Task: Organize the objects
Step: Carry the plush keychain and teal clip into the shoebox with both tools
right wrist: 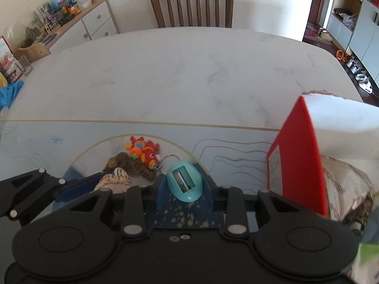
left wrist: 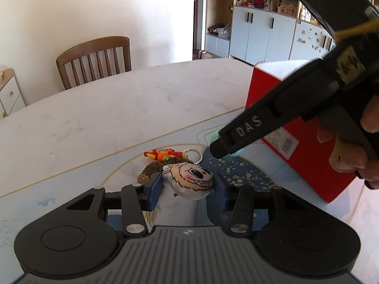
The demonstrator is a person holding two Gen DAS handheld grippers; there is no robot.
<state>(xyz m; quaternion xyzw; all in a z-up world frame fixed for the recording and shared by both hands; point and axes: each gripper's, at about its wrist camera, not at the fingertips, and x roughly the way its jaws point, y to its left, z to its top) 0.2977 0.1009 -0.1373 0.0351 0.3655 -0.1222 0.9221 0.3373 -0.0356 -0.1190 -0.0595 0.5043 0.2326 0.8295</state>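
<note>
the left claw (left wrist: 187,187) was pinched on a small plush head with a toothy grin (left wrist: 189,179), held just above the placemat (left wrist: 59,189) on the marble bench (left wrist: 118,108). the right claw (right wrist: 184,187) was clamped around a teal egg-shaped pencil sharpener (right wrist: 184,182), its blade slot turned upward. a red and orange keychain charm (right wrist: 142,150) and a brown furry piece (right wrist: 132,164) were seen lying on the mat beyond both claws. a red box (right wrist: 300,161) was stood to the right, near the sharpener
</note>
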